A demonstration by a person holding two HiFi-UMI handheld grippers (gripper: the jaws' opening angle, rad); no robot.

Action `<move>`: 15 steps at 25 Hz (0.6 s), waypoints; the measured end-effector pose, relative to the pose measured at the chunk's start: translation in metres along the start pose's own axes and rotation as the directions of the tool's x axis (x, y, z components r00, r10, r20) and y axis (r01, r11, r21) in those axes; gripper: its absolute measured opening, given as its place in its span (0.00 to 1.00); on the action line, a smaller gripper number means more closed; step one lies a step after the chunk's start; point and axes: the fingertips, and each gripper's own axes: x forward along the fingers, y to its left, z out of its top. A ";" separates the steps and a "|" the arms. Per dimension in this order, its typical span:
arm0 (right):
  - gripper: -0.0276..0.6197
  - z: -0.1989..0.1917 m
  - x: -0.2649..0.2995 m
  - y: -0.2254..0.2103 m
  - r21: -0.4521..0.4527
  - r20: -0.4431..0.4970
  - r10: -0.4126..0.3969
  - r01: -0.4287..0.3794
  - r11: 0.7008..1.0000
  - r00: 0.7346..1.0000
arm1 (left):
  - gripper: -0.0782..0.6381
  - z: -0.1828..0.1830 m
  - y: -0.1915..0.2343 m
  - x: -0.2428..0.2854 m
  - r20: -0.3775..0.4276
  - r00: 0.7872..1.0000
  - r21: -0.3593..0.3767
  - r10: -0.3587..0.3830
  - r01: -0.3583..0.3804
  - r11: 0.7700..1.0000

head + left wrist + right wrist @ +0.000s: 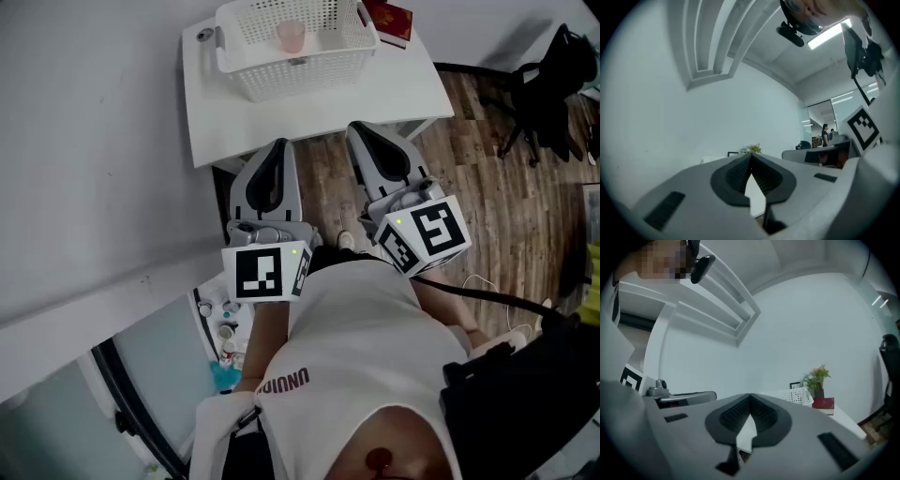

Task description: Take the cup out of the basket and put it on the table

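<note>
A pale pink cup (292,36) stands upright inside the white perforated basket (281,77) on the small white table (394,89), at the top of the head view. My left gripper (279,144) and right gripper (359,127) are held close to the body, short of the table's near edge and over the floor. Both point toward the table. In the left gripper view the left gripper (751,156) is shut with nothing between its pads. The right gripper (750,396) is likewise shut and empty, with the basket (794,395) far ahead of it. The cup is hidden in both gripper views.
A red book (392,21) lies on the table behind the basket to the right, and a small grey object (203,35) sits at the table's left. A potted plant (816,379) stands by the book (823,404). A wall runs along the left; dark equipment (553,80) stands on the wood floor at right.
</note>
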 end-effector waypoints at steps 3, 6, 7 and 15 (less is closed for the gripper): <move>0.07 -0.001 0.000 0.000 0.002 0.000 -0.003 0.003 1.000 1.000 | 0.13 -0.001 0.001 -0.001 -0.001 1.000 0.000 -0.001 0.001 1.000; 0.07 -0.002 0.001 0.001 0.003 -0.001 -0.005 0.005 1.000 1.000 | 0.13 -0.001 0.001 -0.001 -0.001 1.000 -0.001 -0.001 0.001 1.000; 0.07 -0.002 0.001 0.001 0.003 -0.001 -0.005 0.005 1.000 1.000 | 0.13 -0.001 0.002 -0.002 -0.001 1.000 -0.001 -0.001 0.001 1.000; 0.07 -0.003 0.002 0.004 0.023 0.005 -0.014 0.014 1.000 1.000 | 0.13 0.000 0.008 -0.007 0.000 1.000 -0.007 0.003 -0.003 1.000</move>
